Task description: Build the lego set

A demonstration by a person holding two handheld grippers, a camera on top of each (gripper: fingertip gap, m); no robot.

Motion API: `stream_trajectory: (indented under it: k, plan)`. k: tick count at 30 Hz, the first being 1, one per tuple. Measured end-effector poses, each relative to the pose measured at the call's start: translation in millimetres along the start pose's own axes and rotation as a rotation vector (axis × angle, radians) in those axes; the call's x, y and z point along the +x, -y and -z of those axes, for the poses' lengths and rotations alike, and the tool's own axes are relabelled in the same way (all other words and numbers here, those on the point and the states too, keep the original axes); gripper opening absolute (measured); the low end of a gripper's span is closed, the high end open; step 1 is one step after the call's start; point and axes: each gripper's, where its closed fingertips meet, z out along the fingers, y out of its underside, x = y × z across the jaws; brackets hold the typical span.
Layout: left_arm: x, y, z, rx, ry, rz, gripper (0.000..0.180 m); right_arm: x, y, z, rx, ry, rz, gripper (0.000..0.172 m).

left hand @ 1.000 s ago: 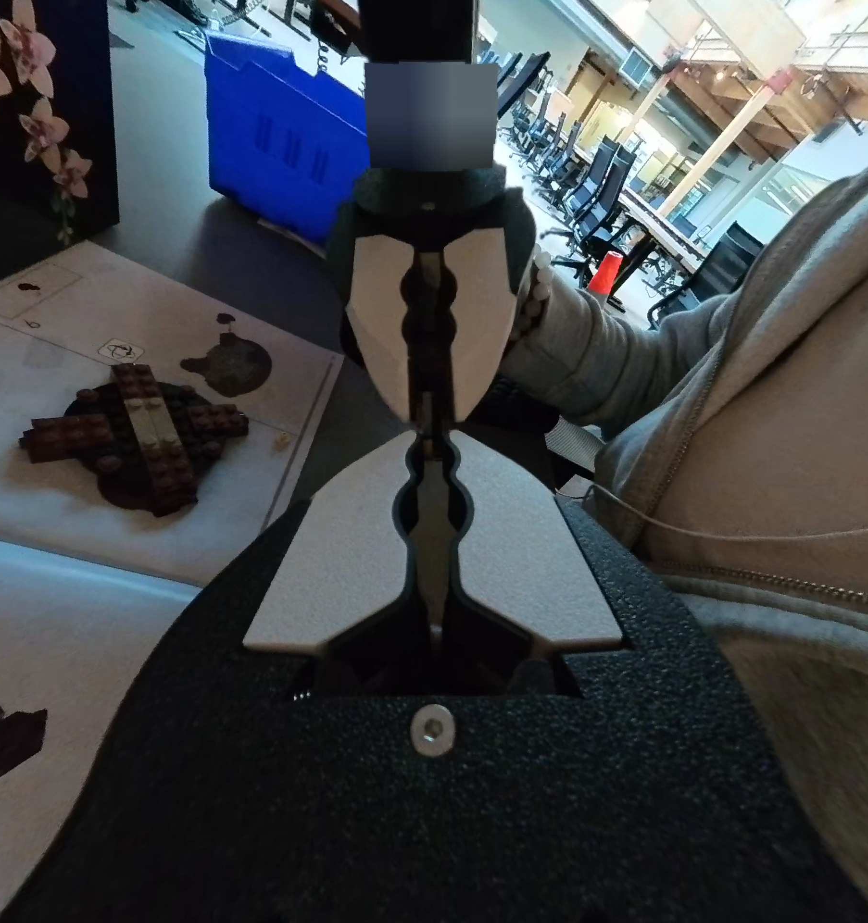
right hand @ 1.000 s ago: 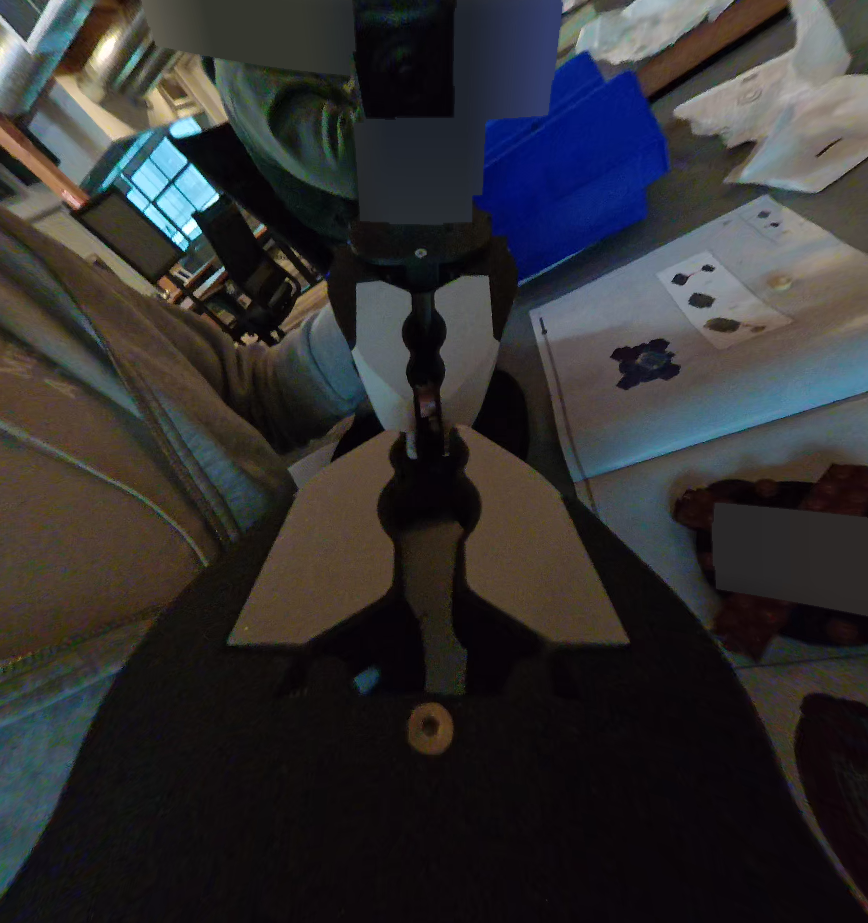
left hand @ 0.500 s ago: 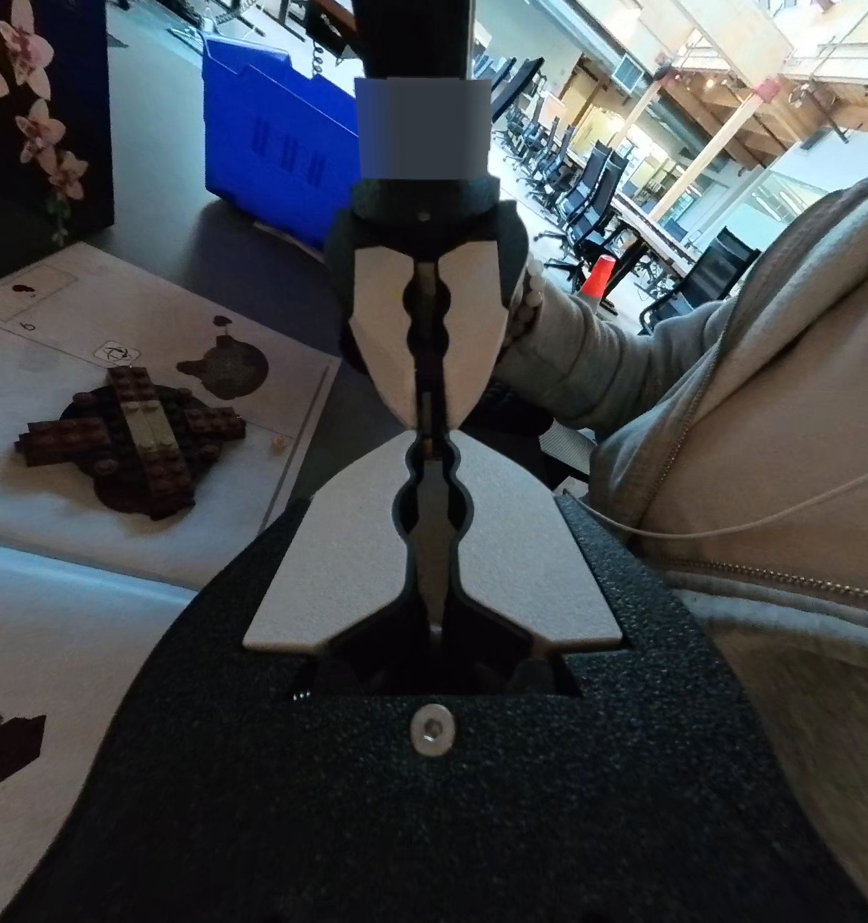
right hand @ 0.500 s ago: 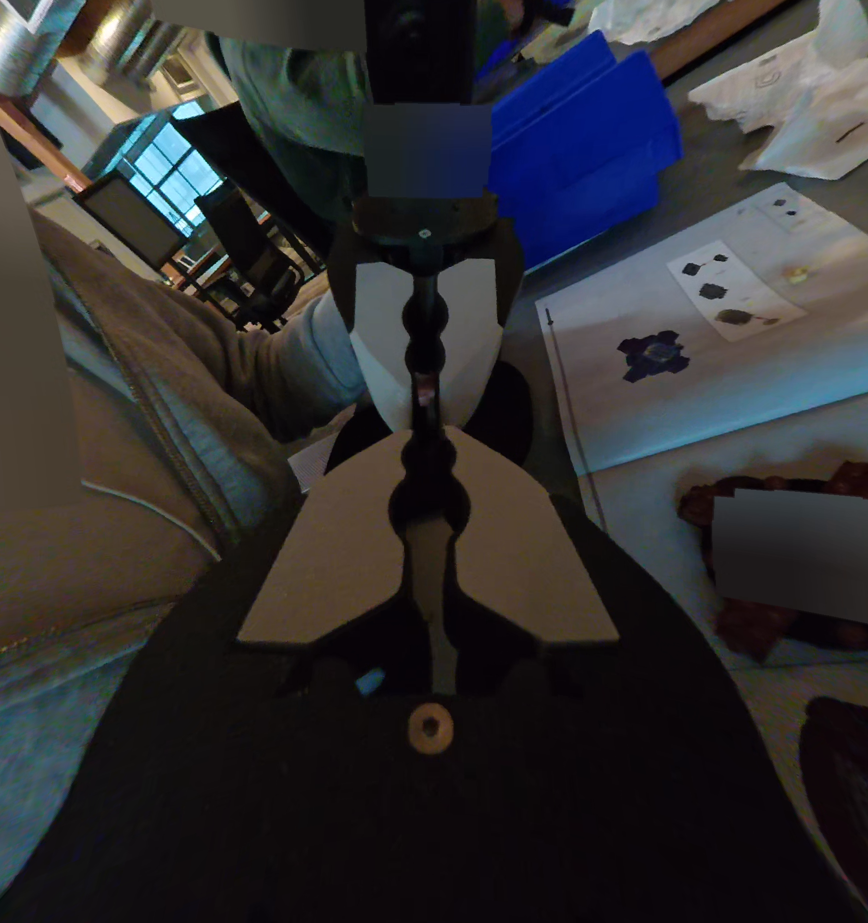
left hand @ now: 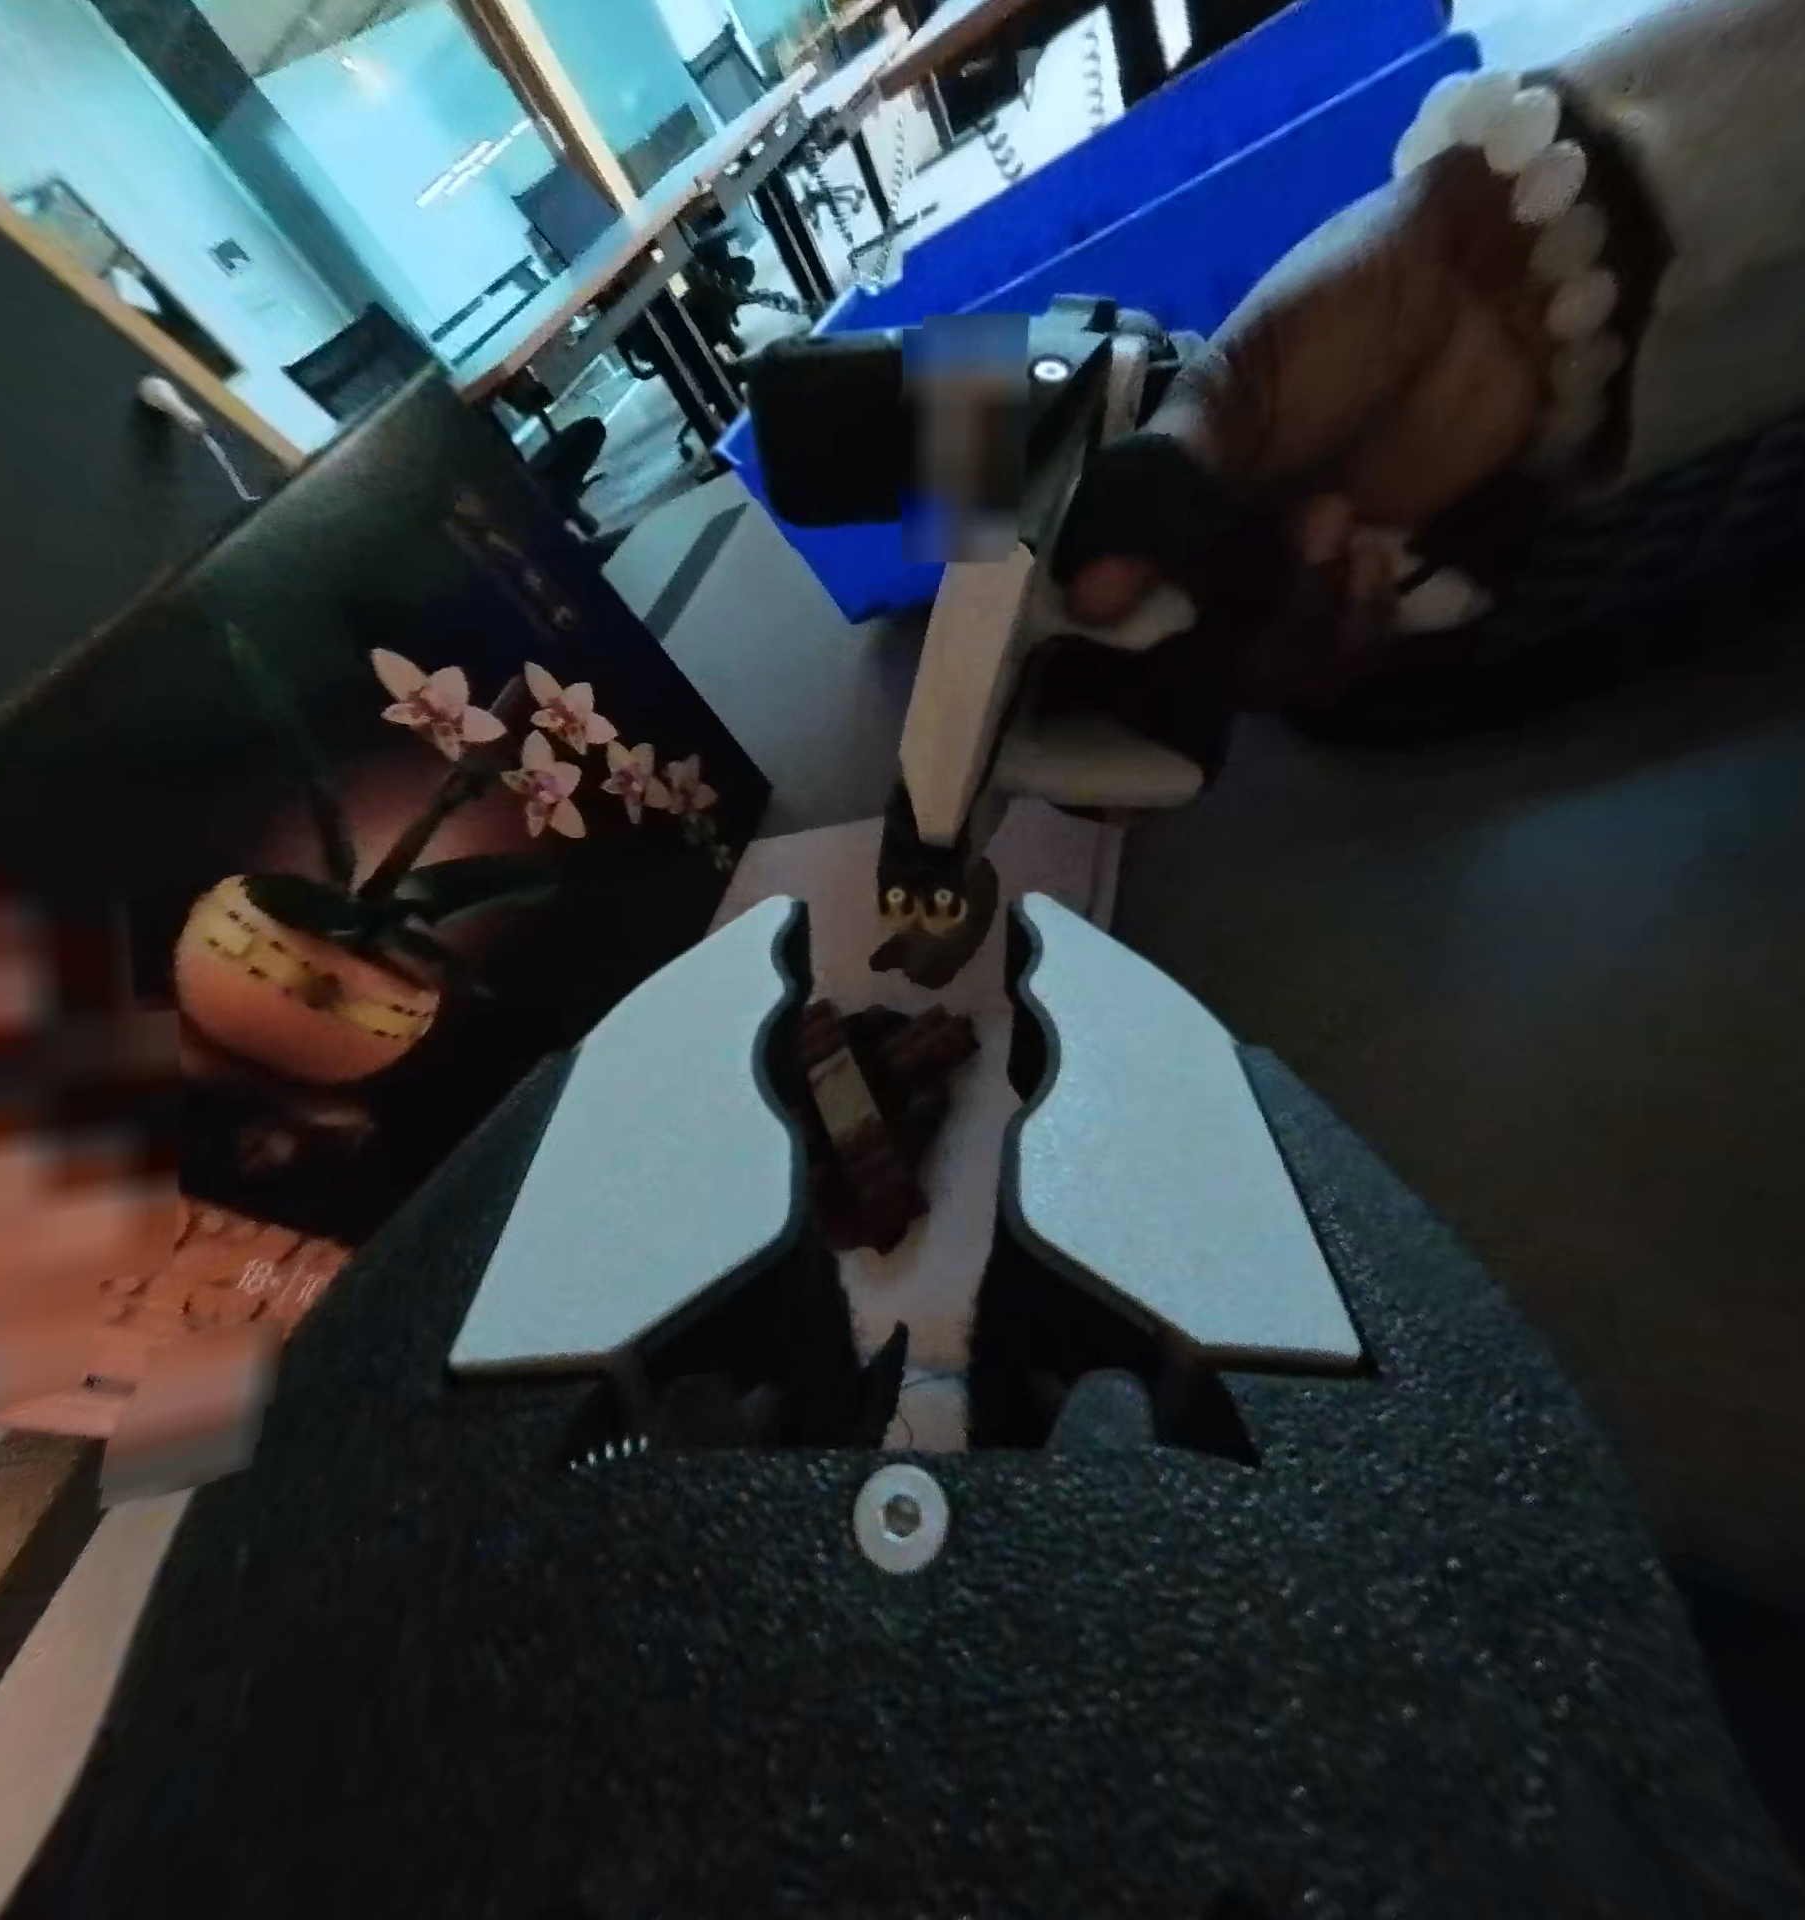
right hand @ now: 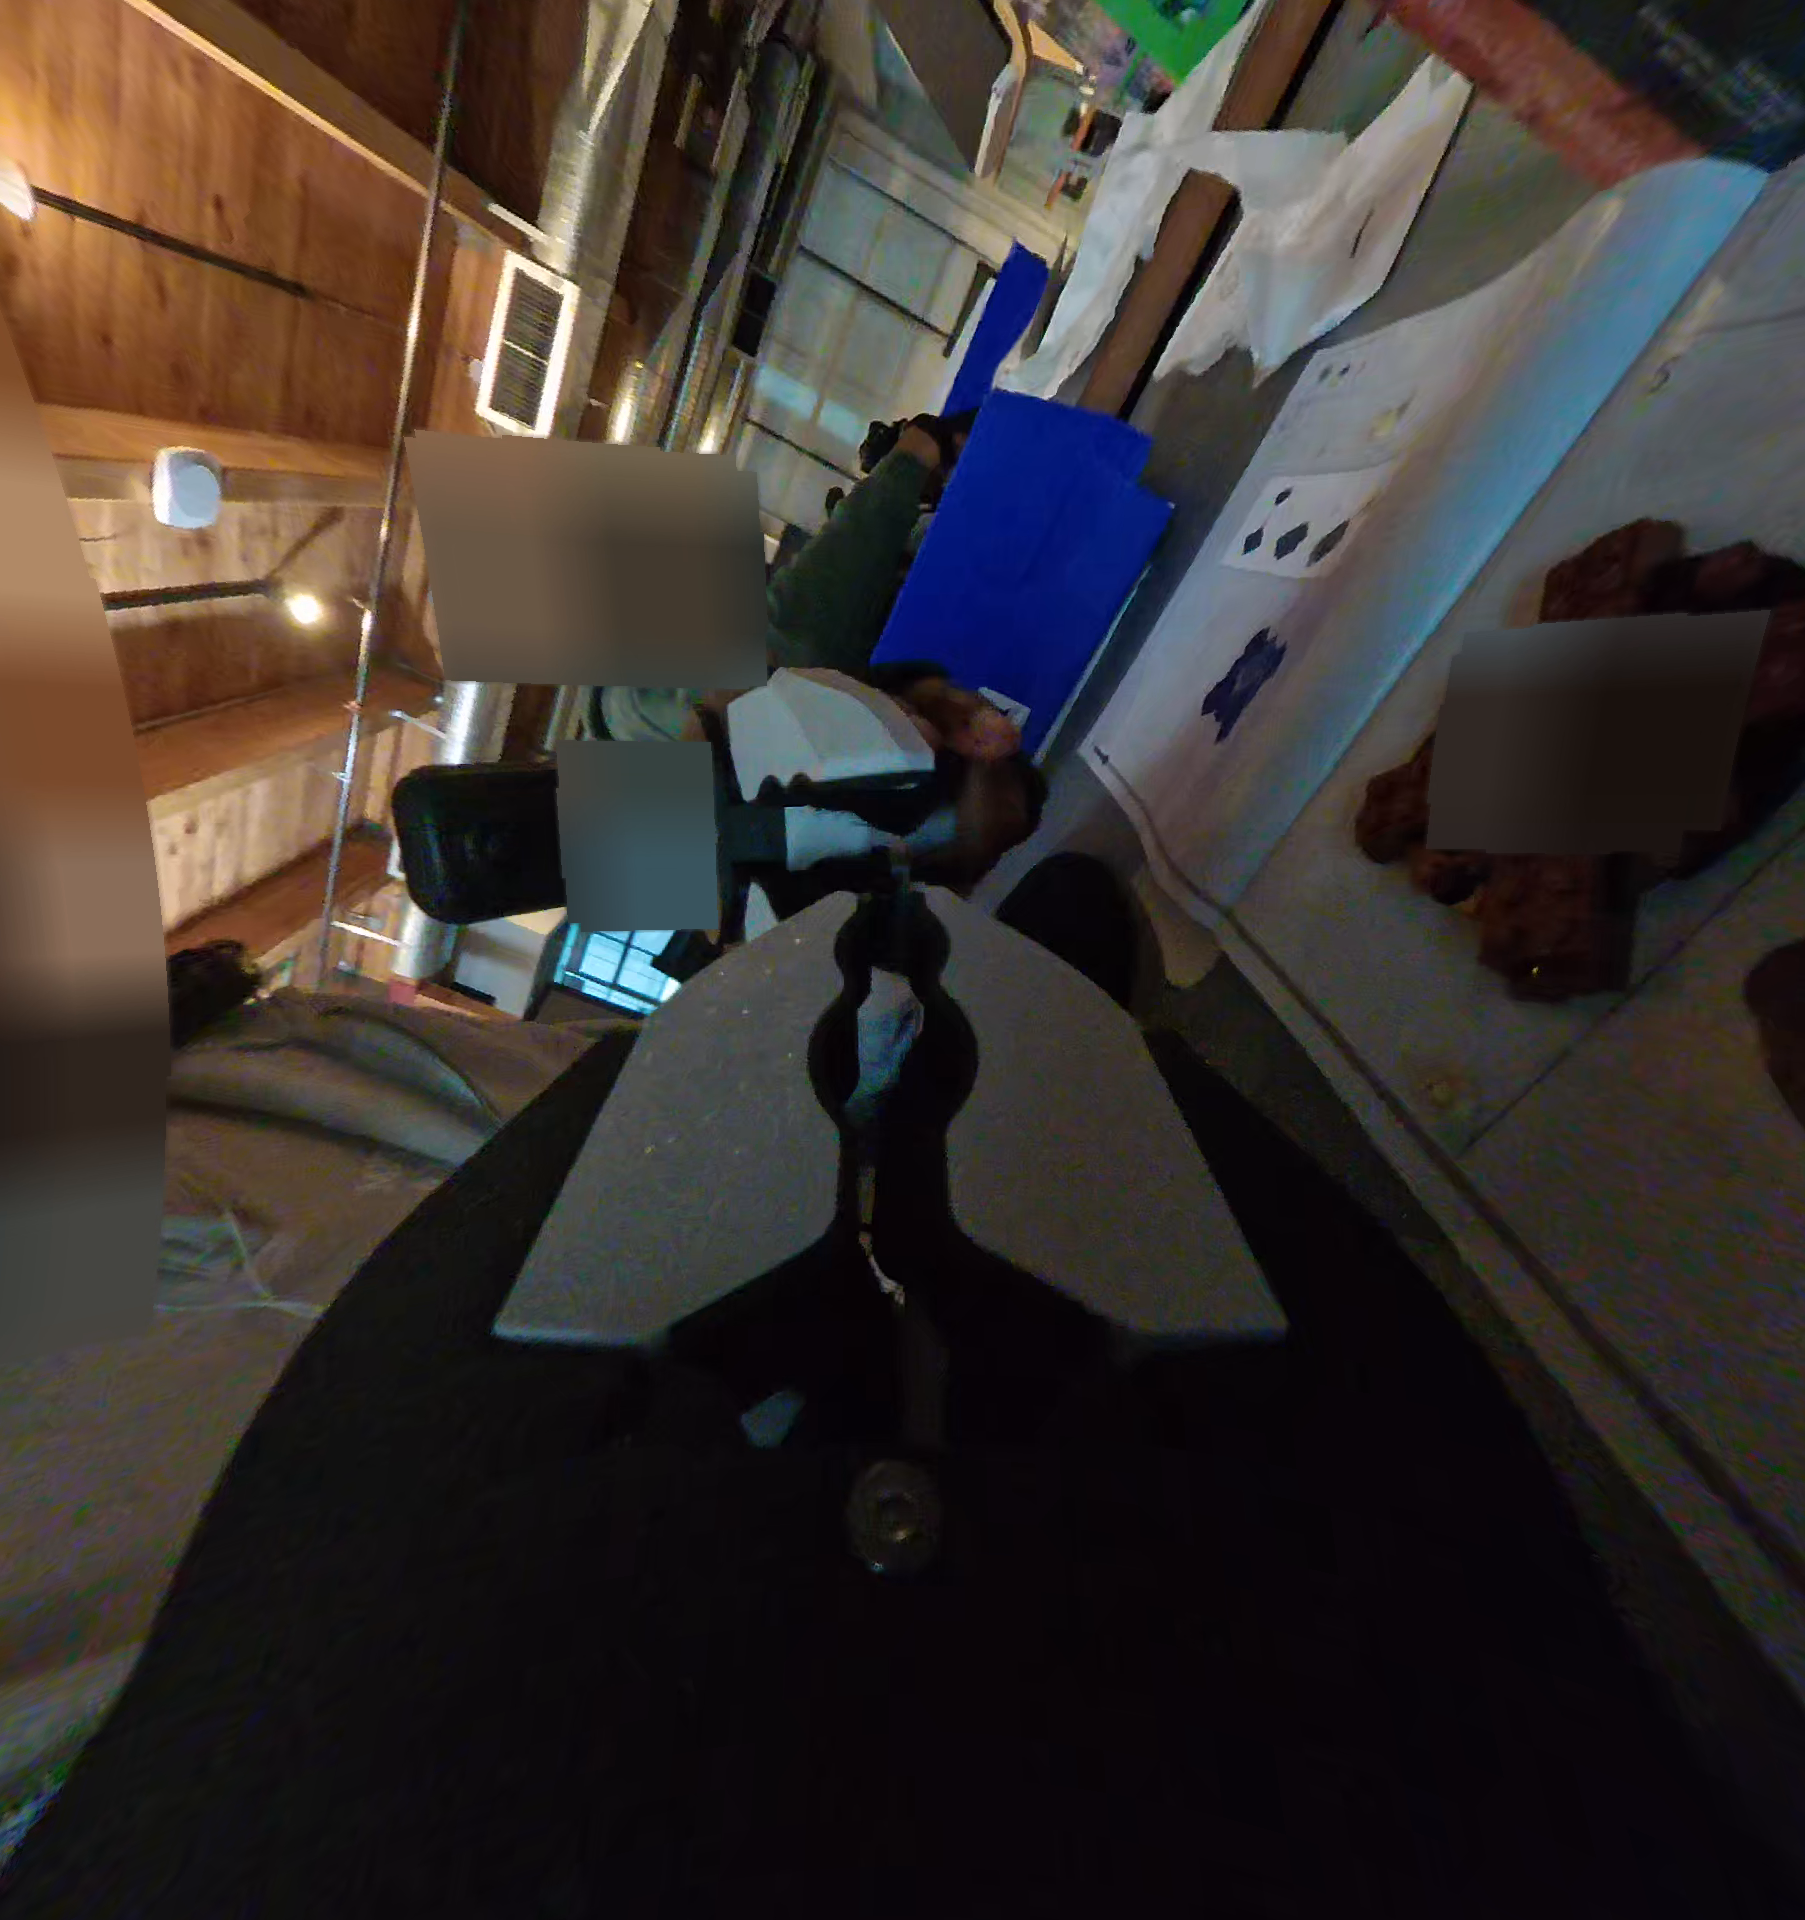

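The left gripper (left hand: 908, 925) is seen with jaws apart and nothing clamped. A brown brick assembly (left hand: 872, 1091) lies on white paper (left hand: 939, 1257) below the gap. Just beyond, the right gripper (left hand: 919, 904) is shut on a small dark piece (left hand: 919, 951).

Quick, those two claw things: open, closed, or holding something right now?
Left gripper: open, nothing gripped; a brown brick build lies on paper beyond it.
Right gripper: closed on a small dark piece.
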Motion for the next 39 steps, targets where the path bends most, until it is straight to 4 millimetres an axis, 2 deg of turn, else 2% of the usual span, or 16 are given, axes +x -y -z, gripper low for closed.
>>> stream_trajectory:
  k: [7,9,10,13,15,17,22,27,39]
  plan:
    - [5,-1,-9,-0.01,-0.045,-0.009,0.016,8,-1,-1,-0.008,-0.013,-0.005,0.004]
    - [10,-5,-8,-0.03,-0.079,0.01,0.016,5,-3,2,-0.038,-0.01,0.031,0.017]
    - [11,-10,-8,-0.047,-0.09,0.042,0.016,5,0,8,-0.031,-0.024,0.059,0.024]
    - [10,-38,-13,-0.165,-0.103,0.121,0.016,9,13,36,0.034,-0.157,0.252,0.013]
    - [13,-54,-19,-0.234,-0.094,0.145,0.016,21,7,50,-0.02,-0.297,0.374,0.006]
    - [19,-62,-25,-0.28,-0.106,0.172,0.016,34,-3,58,-0.112,-0.416,0.437,0.004]
    - [22,-78,-32,-0.389,-0.121,0.193,0.016,44,-20,52,-0.241,-0.435,0.441,0.003]
    - [26,-72,-38,-0.354,-0.164,0.236,0.016,51,-21,47,-0.31,-0.397,0.41,0.002]
    - [30,-76,-39,-0.361,-0.222,0.263,0.016,61,-24,45,-0.365,-0.433,0.417,0.002]
